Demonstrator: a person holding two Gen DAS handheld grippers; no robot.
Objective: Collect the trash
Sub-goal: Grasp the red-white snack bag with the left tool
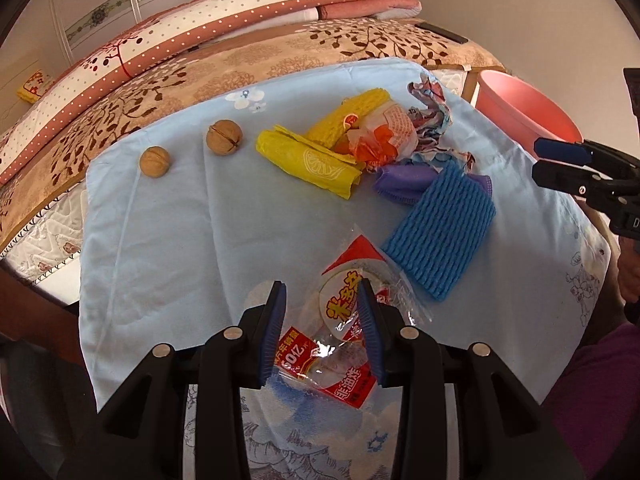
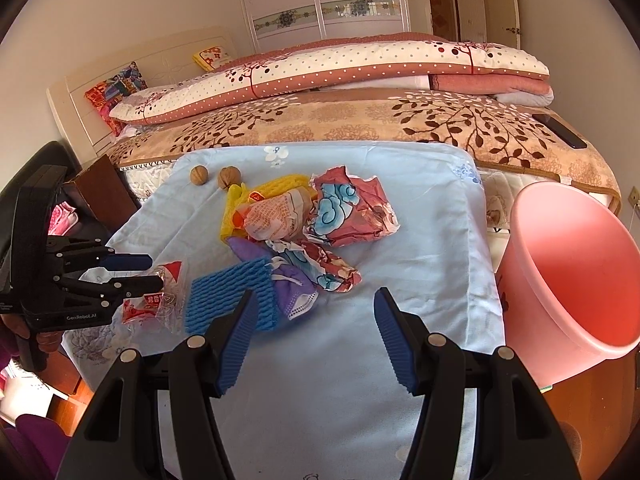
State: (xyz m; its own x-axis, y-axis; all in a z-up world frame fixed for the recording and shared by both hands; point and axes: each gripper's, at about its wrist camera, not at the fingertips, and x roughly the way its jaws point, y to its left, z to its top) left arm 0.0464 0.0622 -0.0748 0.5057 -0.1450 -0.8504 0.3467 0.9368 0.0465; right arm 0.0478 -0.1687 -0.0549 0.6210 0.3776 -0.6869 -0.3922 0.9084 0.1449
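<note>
Left wrist — clear snack wrapper [image 1: 344, 336] lengthwise between fingers [image 1: 276, 320]

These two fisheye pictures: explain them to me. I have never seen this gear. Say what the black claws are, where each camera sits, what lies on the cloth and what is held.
The black claws are handheld two-finger grippers, one in each of a person's hands, each with a camera looking along its fingers.

The left wrist view shows the left gripper open around a clear snack wrapper with red print. It is not closed on it yet.

The right wrist view shows the right gripper open and empty above the light blue cloth.

On the cloth lie two walnuts, a yellow bag, blue foam netting, yellow foam netting and crumpled wrappers. A pink bin stands on the right.
</note>
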